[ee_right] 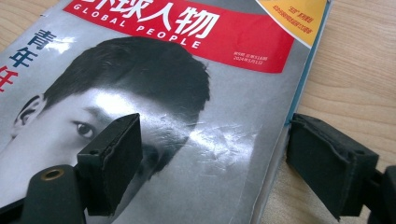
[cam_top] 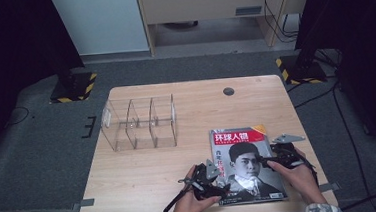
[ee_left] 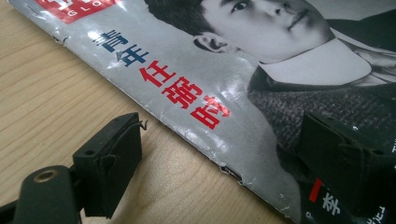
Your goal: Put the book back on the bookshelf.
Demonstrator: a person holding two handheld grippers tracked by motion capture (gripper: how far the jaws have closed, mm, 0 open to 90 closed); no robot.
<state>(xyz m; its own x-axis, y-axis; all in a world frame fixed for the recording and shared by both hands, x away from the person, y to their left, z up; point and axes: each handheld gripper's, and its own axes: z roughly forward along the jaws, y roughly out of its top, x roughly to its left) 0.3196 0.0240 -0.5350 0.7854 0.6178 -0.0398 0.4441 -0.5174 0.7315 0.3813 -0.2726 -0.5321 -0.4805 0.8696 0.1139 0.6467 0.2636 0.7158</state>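
The clear three-compartment organizer [cam_top: 138,123] stood well apart, up and to the left of both grippers, on the wooden table [cam_top: 146,184]. The left gripper [cam_top: 220,184] sat at the magazine's [cam_top: 247,164] spine edge near the lower corner, jaws spread wide and gripping nothing. In the left gripper view one jaw rested over bare wood and the other over the cover, so the worn spine [ee_left: 196,135] ran diagonally between them. The right gripper [cam_top: 266,159] stood at the opposite long edge, likewise wide and empty, one jaw above the cover portrait and the other beyond the page edge [ee_right: 285,140] over the table. The magazine lay flat with its long axis running away from the person. Each gripper straddled its own edge, neither nearer than the other.
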